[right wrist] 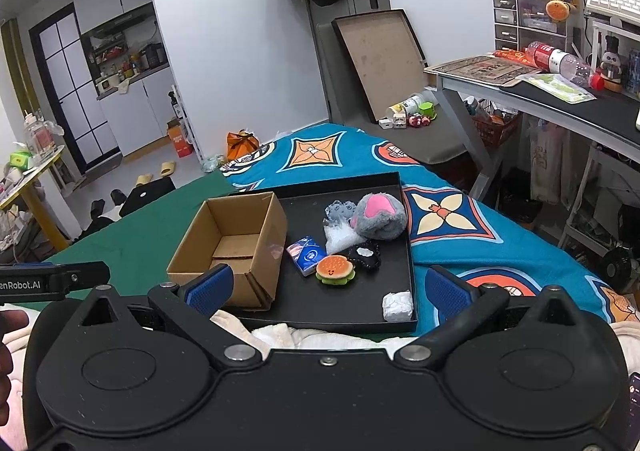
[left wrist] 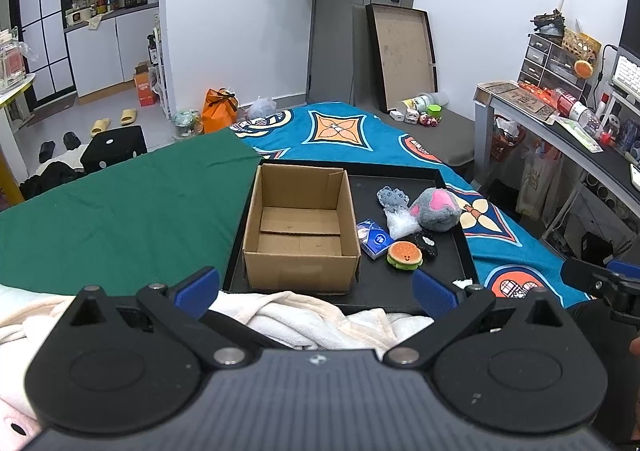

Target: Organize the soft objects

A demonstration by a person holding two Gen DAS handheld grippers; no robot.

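Observation:
An empty cardboard box (left wrist: 300, 227) (right wrist: 232, 247) stands on the left of a black tray (left wrist: 452, 271) (right wrist: 352, 311). To its right lie a grey plush with a pink patch (left wrist: 436, 207) (right wrist: 380, 217), a small grey plush (left wrist: 392, 197) (right wrist: 339, 209), a clear plastic bag (left wrist: 401, 222) (right wrist: 340, 237), a blue tissue pack (left wrist: 374, 239) (right wrist: 307, 254), a burger toy (left wrist: 405, 255) (right wrist: 335, 269) and a black soft item (left wrist: 427, 245) (right wrist: 366, 255). A white wad (right wrist: 397, 306) lies in the tray's near right corner. My left gripper (left wrist: 316, 293) and right gripper (right wrist: 328, 291) are open, empty, hovering before the tray's near edge.
The tray sits on a bed with a green cloth (left wrist: 120, 211) and a blue patterned cover (left wrist: 360, 131). A white fleece blanket (left wrist: 312, 319) lies below the grippers. A desk (left wrist: 560, 119) stands at the right. Slippers and bags are on the floor beyond.

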